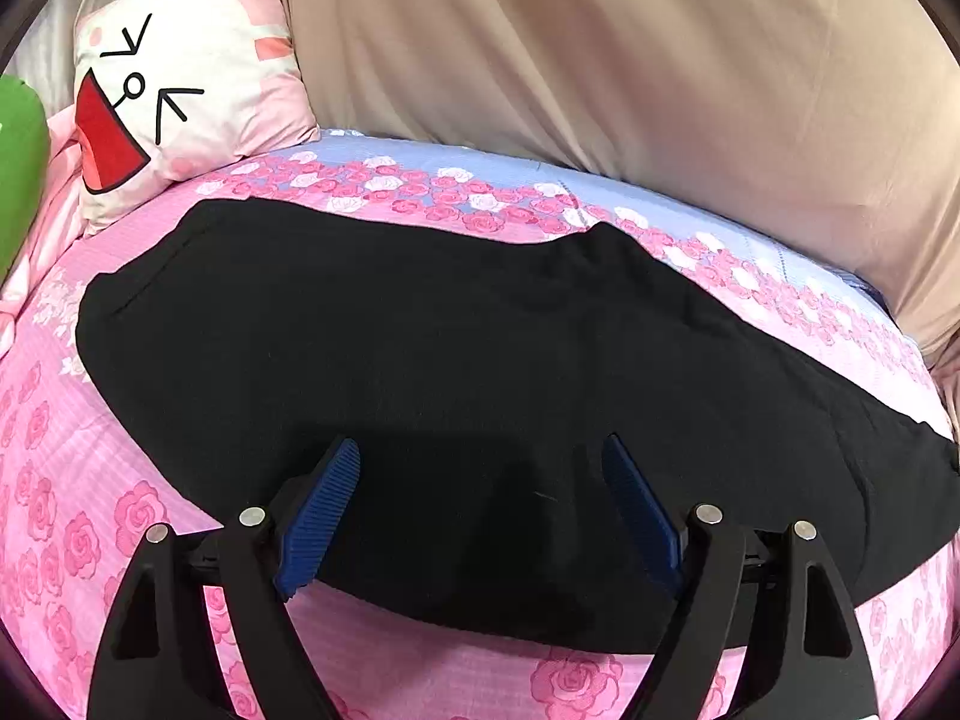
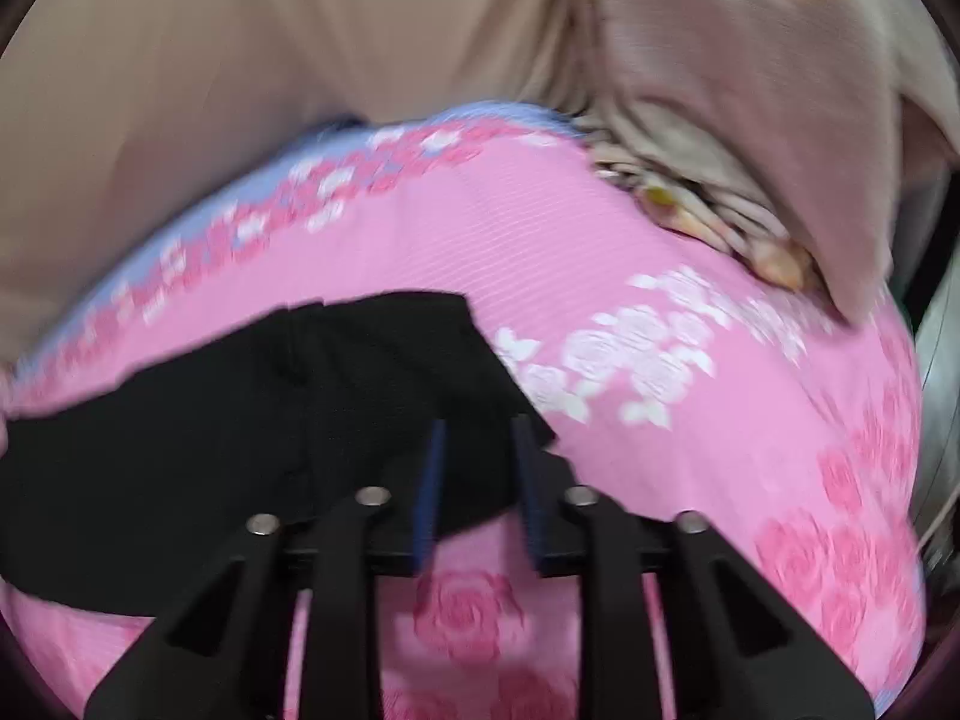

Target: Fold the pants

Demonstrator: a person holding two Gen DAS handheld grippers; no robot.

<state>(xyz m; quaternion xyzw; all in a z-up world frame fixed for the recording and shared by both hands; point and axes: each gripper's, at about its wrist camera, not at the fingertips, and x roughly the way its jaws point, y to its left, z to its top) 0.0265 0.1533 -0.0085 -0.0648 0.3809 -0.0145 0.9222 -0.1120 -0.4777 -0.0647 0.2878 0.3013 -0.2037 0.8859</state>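
Your left gripper (image 1: 480, 450) hangs with its blue pads (image 1: 321, 516) spread wide over the near edge of the black pants (image 1: 420, 348), gripping nothing, probably poised to take that edge for a fold. Your right gripper (image 2: 474, 429) has its jaws drawn close with a narrow gap between them, set at the corner of the pants (image 2: 240, 420) (the view is blurred, so I cannot tell whether cloth sits in that gap). The pants lie long and flat across the pink rose bedsheet (image 1: 60, 480), already narrowed into one band, it seems. Beyond them, a cartoon-face pillow (image 1: 180, 90) rests against a beige drape (image 1: 600, 60).
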